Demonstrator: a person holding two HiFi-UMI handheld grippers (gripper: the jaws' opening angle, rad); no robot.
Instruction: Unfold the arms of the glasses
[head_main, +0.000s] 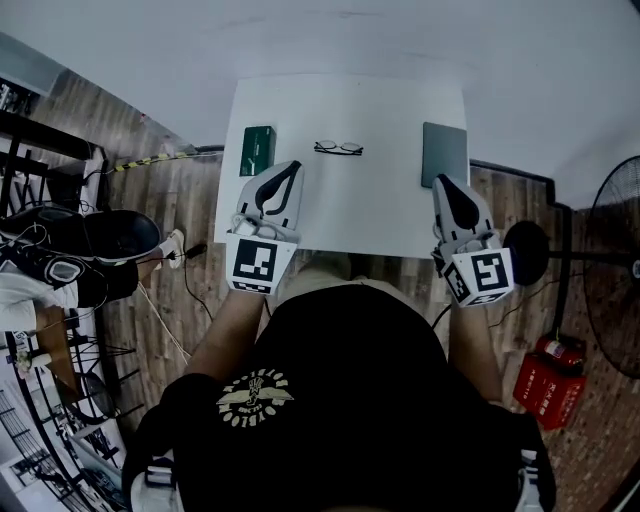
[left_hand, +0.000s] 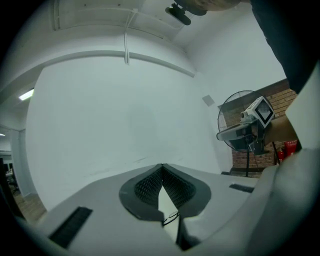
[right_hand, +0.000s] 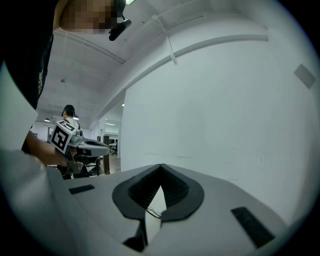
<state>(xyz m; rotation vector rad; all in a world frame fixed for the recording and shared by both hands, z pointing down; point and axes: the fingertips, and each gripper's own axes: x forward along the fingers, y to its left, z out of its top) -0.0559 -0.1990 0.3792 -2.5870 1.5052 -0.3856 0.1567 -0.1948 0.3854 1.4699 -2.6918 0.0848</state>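
Observation:
The folded dark-framed glasses (head_main: 338, 148) lie on the white table (head_main: 380, 215) towards its far edge, in the middle. My left gripper (head_main: 291, 167) hovers over the table just near-left of them, fingertips together and holding nothing. My right gripper (head_main: 441, 180) is shut and empty over the table's right side, well right of the glasses. In the left gripper view the shut jaws (left_hand: 162, 166) meet at their tip, and part of the glasses (left_hand: 170, 217) shows through the slit below. The right gripper view shows closed jaws (right_hand: 161, 166) with a sliver of the glasses (right_hand: 152, 212) beyond.
A dark green box (head_main: 257, 150) lies at the table's far left and a grey case (head_main: 445, 153) at its far right. A standing fan (head_main: 618, 262) and a red extinguisher (head_main: 550, 382) stand on the floor to the right. Shoes and cables (head_main: 90, 250) are to the left.

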